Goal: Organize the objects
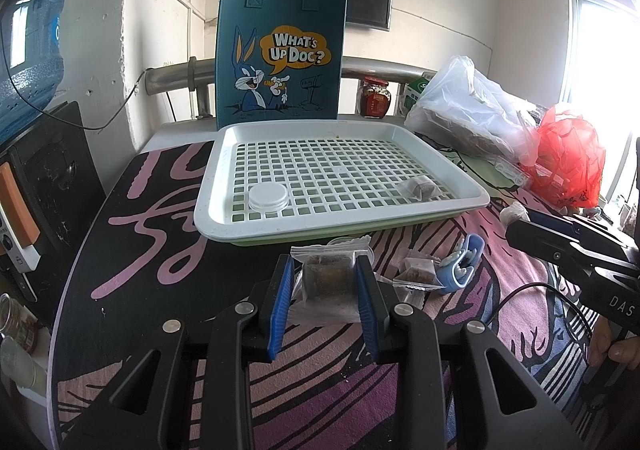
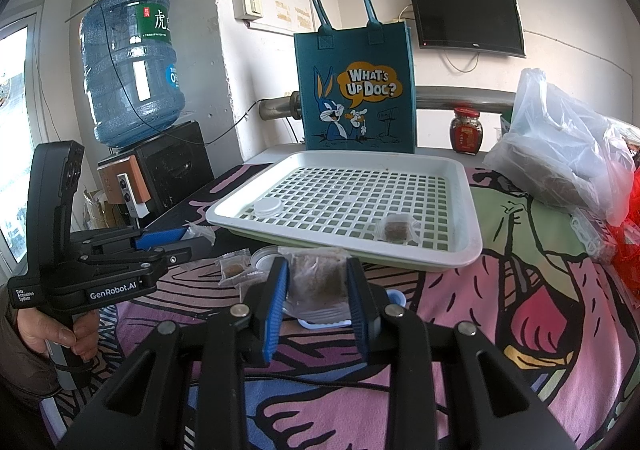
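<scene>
A wrapped brown cube (image 1: 329,279) is clamped in the left hand-held gripper (image 1: 326,290), another packet (image 2: 318,282) in the right hand-held gripper (image 2: 316,292), and each should be carried level over the white tray (image 1: 460,186) before being released.

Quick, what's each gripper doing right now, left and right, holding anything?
Left gripper: closed on a clear packet with a brown block.
Right gripper: closed on a second clear packet of brown stuff.
</scene>
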Demonstrator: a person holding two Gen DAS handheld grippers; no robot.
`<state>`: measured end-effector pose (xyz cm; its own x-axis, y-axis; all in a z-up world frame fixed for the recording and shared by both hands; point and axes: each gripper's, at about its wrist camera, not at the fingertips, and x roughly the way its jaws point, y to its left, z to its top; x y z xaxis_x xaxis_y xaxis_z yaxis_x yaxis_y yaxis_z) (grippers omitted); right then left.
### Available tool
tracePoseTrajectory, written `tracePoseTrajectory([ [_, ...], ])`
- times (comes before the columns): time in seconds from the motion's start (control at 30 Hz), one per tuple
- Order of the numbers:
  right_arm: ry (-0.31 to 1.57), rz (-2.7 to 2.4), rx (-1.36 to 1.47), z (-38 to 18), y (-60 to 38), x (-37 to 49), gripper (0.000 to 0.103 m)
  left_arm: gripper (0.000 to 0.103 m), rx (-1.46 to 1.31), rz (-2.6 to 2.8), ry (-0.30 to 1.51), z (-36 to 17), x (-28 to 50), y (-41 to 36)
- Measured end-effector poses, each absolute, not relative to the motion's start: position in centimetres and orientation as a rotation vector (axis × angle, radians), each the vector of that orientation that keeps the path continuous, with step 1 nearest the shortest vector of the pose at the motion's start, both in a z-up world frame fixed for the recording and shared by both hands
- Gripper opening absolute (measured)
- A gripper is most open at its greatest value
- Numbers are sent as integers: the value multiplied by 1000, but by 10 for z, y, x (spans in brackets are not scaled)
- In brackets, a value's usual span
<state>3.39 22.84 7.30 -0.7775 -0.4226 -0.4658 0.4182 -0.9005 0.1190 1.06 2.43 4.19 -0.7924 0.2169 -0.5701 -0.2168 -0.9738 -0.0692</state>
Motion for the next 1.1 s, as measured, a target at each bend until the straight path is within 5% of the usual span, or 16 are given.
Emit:
tracePoseTrajectory([
  [0.87, -59, -2595, 730, 72, 231, 31, 29, 30, -939, 2738, -100, 42, 9, 6],
  [1.1, -90, -2592, 683, 116, 253, 10, 29, 30, -932, 2752, -48, 76, -23, -11],
])
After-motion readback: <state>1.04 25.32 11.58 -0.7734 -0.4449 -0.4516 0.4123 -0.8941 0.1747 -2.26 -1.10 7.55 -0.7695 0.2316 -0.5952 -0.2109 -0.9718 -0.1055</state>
